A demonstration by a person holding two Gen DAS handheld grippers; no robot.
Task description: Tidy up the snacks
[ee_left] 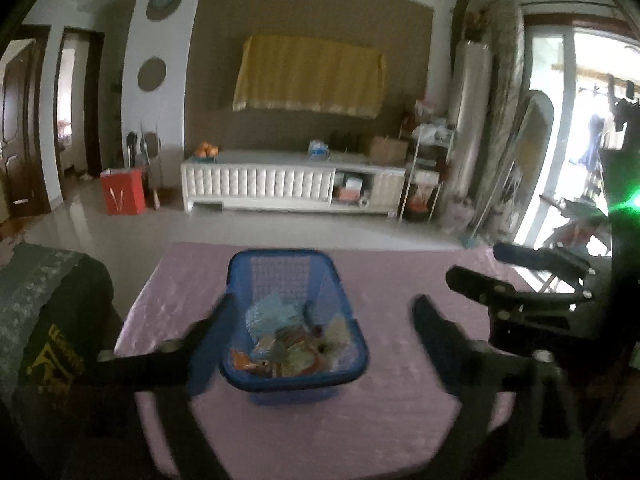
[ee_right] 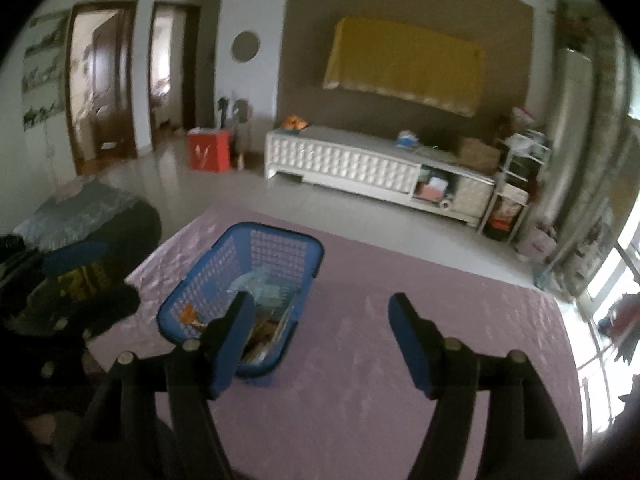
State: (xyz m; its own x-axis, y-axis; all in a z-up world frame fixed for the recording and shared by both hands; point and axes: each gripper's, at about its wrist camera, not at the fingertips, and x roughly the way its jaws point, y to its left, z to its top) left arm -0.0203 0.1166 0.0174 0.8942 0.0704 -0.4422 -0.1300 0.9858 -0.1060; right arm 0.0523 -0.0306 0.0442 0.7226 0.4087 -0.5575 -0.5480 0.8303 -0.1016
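Snacks (ee_left: 288, 350) lie heaped in the blue basket (ee_left: 348, 376), and neither of your grippers has one. Your left gripper (ee_left: 324, 312) has its jaws spread wide with nothing between the pads; its view looks down past the two dark fingers at the basket, which appears in the gap between them, lower on the table and not touched. Your right gripper (ee_right: 322, 306) is likewise held apart and empty, its blue-padded fingers (ee_right: 412, 344) framing bare cloth, with the basket (ee_right: 192, 292) off behind the left one. In the left wrist view your right gripper (ee_left: 480, 268) shows at the right edge, above the table and clear of the basket.

The basket stands upright on the lilac tablecloth (ee_right: 400, 380), nearer the table's left side. Inside it you can make out a pale blue packet (ee_left: 276, 312) toward the far end and orange-and-white wrappers at the near end; blur hides any labels.

Left of the table sits a dark chair or cushion with yellow lettering (ee_left: 56, 360). Across the pale floor stands a white low cabinet (ee_left: 280, 184) with a yellow cloth (ee_left: 312, 76) hung on the wall above it, and a red bag (ee_left: 122, 192) to its left.
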